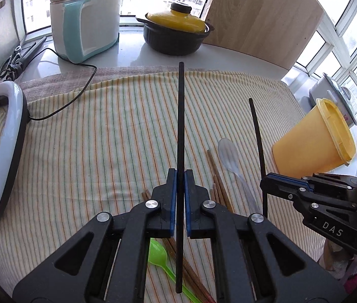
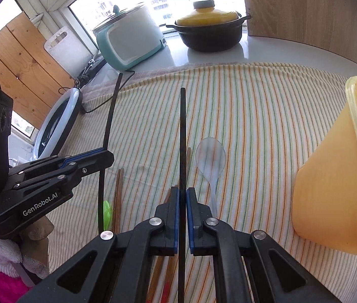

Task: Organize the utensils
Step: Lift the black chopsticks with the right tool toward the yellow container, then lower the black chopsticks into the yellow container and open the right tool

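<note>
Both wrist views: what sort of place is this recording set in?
Most likely a home kitchen counter by a window: a rice cooker and a yellow-lidded pot stand at the back, with chopsticks and spoons on a striped cloth.

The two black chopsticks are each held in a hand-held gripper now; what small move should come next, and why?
Probably carry the black chopstick in the right hand-held gripper toward the yellow plastic cup at its right. Both grippers are shut on a chopstick, the left hand-held gripper on the other black chopstick, and the cup's mouth looks free.
</note>
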A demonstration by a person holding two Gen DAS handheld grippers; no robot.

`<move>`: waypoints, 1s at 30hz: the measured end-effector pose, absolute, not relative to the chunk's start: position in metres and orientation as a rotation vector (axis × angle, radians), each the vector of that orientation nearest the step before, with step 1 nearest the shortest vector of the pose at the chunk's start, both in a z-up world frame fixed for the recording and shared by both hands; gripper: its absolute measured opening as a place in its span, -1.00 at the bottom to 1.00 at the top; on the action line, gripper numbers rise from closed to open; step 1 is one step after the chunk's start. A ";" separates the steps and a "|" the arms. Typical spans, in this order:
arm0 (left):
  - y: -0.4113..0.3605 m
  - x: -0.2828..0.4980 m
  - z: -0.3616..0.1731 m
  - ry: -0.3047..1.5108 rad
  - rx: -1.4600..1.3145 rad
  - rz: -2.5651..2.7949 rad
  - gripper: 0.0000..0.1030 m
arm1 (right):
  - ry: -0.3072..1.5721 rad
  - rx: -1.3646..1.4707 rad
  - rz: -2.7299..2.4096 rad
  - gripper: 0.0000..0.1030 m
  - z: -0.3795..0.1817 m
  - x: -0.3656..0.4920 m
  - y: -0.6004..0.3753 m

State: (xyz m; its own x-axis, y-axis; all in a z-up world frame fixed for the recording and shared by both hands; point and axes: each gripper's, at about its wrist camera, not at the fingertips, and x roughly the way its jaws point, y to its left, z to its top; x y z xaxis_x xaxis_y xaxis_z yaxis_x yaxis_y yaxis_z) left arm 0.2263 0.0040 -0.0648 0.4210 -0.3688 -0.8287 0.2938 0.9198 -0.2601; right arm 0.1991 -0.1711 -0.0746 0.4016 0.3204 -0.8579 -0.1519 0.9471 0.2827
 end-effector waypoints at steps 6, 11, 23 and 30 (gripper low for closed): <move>0.007 0.203 -0.034 0.976 -0.081 -0.431 -0.94 | 1.008 0.165 0.323 -0.94 -0.042 0.172 -0.183; 0.008 0.194 -0.013 0.926 -0.083 -0.440 -0.94 | 0.928 0.141 0.323 -0.94 -0.023 0.153 -0.188; -0.006 0.179 0.032 0.821 -0.081 -0.473 -0.94 | 0.732 0.082 0.306 -0.95 0.033 0.134 -0.198; -0.018 0.171 0.063 0.753 -0.091 -0.516 -0.94 | 0.644 0.101 0.305 -0.95 0.068 0.126 -0.214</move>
State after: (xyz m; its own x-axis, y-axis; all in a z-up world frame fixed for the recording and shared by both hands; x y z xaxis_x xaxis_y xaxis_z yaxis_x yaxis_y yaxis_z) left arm 0.1712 -0.0183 0.0630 0.6118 -0.4783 -0.6300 0.4142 0.8722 -0.2601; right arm 0.1255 -0.2142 0.0683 0.7570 0.3108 -0.5747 -0.2487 0.9505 0.1864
